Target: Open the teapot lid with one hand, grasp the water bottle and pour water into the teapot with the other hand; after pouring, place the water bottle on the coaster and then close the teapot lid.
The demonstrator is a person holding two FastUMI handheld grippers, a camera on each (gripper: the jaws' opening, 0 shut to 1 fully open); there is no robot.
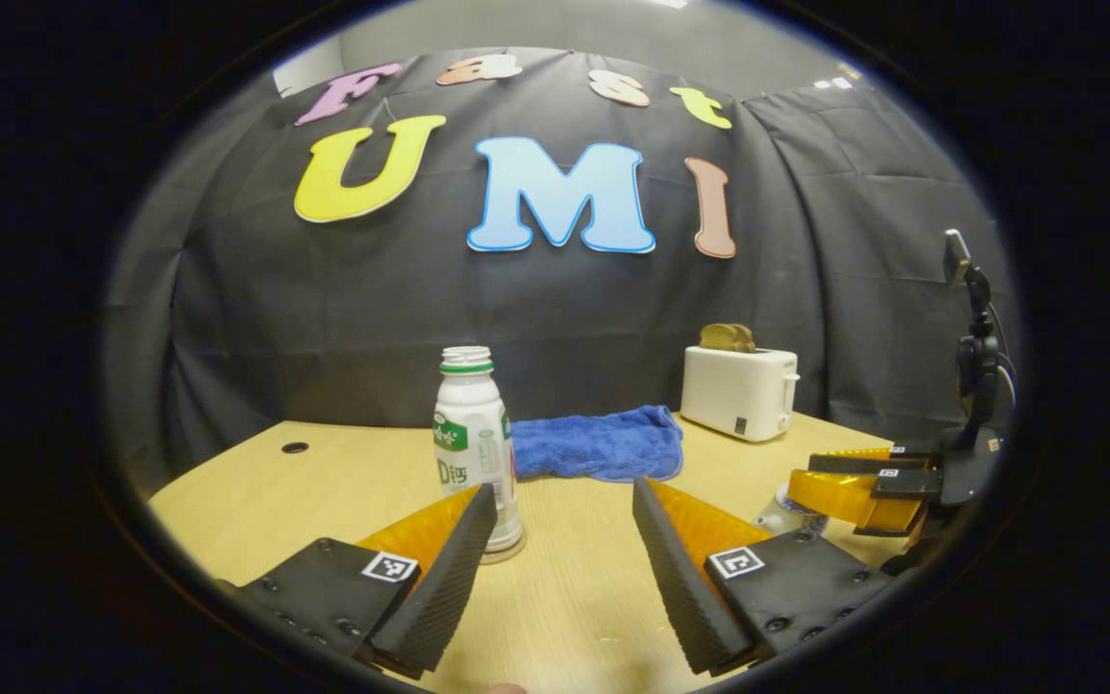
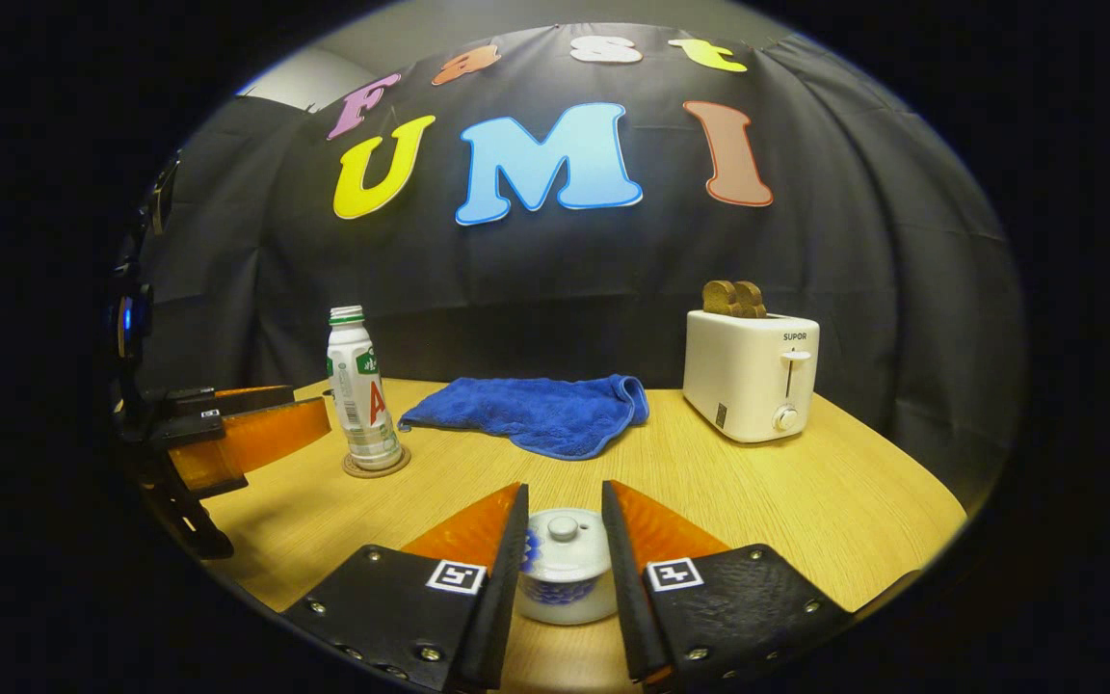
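Observation:
A white bottle (image 1: 474, 439) with a green neck ring and no cap stands upright on a round coaster (image 2: 376, 464) on the wooden table (image 1: 574, 598). My left gripper (image 1: 563, 490) is open just in front of the bottle, which rises beside its left fingertip without touching it. A small white teapot with blue pattern (image 2: 565, 578) sits between the fingers of my right gripper (image 2: 563, 490), its knobbed lid (image 2: 563, 540) resting on it. The fingers hug the lid's two sides; contact is unclear. In the left gripper view the right gripper (image 1: 854, 492) hangs over the teapot (image 1: 784, 513).
A blue towel (image 2: 541, 410) lies crumpled at the back middle. A white toaster (image 2: 750, 374) holding bread slices (image 2: 734, 299) stands at the back right. A small hole (image 1: 295, 447) marks the table's far left. A camera stand (image 1: 974, 366) rises at the right.

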